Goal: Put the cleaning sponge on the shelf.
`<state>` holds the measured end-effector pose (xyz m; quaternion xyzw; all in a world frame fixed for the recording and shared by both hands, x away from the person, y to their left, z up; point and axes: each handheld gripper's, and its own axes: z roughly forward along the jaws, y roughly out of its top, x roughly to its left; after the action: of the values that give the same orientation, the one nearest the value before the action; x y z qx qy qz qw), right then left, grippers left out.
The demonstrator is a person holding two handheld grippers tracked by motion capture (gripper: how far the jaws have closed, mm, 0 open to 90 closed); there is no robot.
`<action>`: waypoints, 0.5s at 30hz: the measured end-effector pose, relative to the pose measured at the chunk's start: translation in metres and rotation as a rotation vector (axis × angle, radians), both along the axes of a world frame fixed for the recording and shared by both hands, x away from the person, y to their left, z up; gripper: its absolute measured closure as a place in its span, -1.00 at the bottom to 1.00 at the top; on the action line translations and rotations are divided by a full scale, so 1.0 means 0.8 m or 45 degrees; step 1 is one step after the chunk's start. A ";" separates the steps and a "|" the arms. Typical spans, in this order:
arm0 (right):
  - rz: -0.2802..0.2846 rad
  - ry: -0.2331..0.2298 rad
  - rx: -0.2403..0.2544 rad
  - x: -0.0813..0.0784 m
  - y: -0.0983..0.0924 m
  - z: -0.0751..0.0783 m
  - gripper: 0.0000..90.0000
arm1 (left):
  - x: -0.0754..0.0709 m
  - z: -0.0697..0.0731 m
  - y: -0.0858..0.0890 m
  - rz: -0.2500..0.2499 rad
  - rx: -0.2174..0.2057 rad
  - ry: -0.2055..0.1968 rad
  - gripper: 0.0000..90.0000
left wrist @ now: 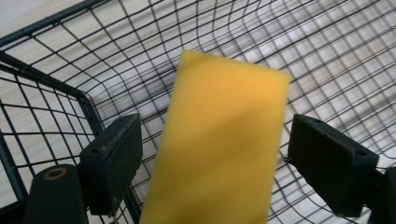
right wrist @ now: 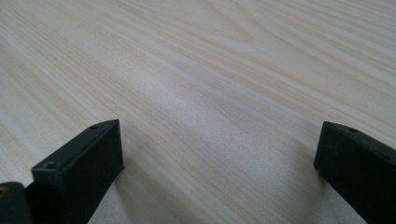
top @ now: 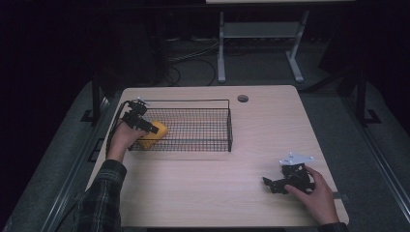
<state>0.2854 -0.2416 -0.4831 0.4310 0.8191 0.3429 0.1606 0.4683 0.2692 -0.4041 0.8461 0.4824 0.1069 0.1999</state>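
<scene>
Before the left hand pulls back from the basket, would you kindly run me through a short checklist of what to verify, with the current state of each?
1. Left gripper released: ok. Its jaws stand apart, with gaps on both sides of the yellow sponge.
2. Sponge inside the wire basket: ok. It sits at the basket's left end, with mesh behind and beside it.
3. Sponge settled on the basket floor: cannot tell. It looks blurred and tilted in the left gripper view.
4. Left gripper free of the mesh: cannot tell. The basket's corner runs close beside one jaw.
5. Right gripper out of the way: ok. It is open and low over the bare table, far from the basket.
</scene>
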 end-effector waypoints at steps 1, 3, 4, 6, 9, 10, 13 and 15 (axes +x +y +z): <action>-0.001 0.000 0.000 0.000 0.000 0.000 -0.99 | 0.000 0.002 -0.001 -0.003 0.001 -0.004 -0.61; -0.001 0.000 0.000 0.000 0.000 0.000 -0.99 | -0.001 0.006 -0.001 -0.006 -0.003 -0.009 -0.61; -0.001 0.001 0.000 0.000 0.000 0.000 -0.99 | -0.001 0.008 -0.001 -0.005 -0.006 -0.010 -0.62; 0.000 0.000 0.000 0.000 0.000 0.000 -0.99 | -0.001 0.011 0.000 -0.003 -0.018 -0.011 -0.62; -0.001 0.001 0.000 0.000 0.000 0.000 -0.99 | -0.002 0.015 0.001 -0.006 -0.026 -0.012 -0.65; 0.000 0.001 0.002 0.000 0.000 0.000 -0.99 | -0.003 0.017 0.002 -0.002 -0.045 -0.015 -0.69; 0.000 0.001 0.001 0.000 0.000 0.000 -0.99 | -0.006 0.023 0.003 0.007 -0.049 -0.031 -0.72; 0.000 0.002 0.001 0.000 0.000 0.000 -0.99 | -0.009 0.027 0.004 0.005 -0.058 -0.043 -0.72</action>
<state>0.2853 -0.2415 -0.4831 0.4313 0.8190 0.3430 0.1599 0.4614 0.2724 -0.3827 0.8384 0.4831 0.1105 0.2270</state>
